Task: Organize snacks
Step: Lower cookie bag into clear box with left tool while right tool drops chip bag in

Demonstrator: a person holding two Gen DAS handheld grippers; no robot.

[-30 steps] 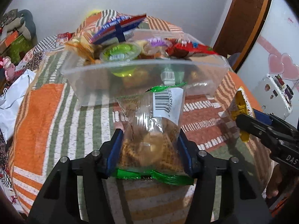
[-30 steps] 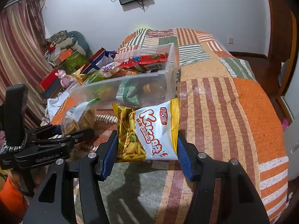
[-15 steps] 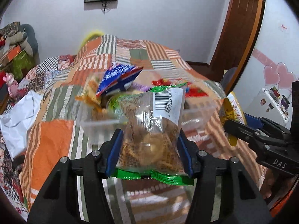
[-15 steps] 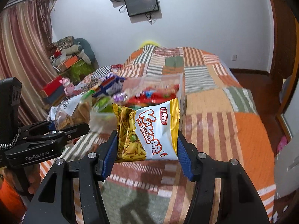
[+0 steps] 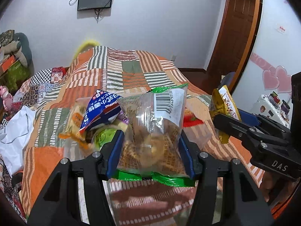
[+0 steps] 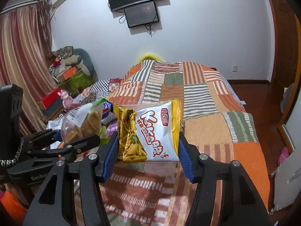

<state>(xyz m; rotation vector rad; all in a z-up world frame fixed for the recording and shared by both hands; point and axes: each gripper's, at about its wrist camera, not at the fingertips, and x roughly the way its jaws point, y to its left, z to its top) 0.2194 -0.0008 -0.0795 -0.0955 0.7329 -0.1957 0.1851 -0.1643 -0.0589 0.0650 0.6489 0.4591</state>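
Observation:
My left gripper [image 5: 151, 146] is shut on a clear cracker bag [image 5: 152, 131] with green ends and a barcode label, held up above the bed. My right gripper [image 6: 147, 150] is shut on a yellow-and-white chip packet [image 6: 150, 133]. Each gripper shows in the other's view: the right one with its packet [image 5: 225, 105] at the right, the left one with its bag [image 6: 82, 122] at the left. The clear plastic snack box [image 5: 199, 133] lies behind and below both bags, mostly hidden, holding a blue packet [image 5: 101, 111], a red packet [image 5: 190, 118] and others.
The box sits on a bed with an orange, green and white patchwork cover [image 6: 207, 113]. A white sheet [image 5: 13, 131] lies at the left edge. Boxes and soft toys [image 6: 69, 75] pile by the curtain. A wooden door [image 5: 237, 28] stands at the right.
Both grippers have risen with their bags, so the snack box now sits lower and farther off behind the bags. Both grips are unchanged.

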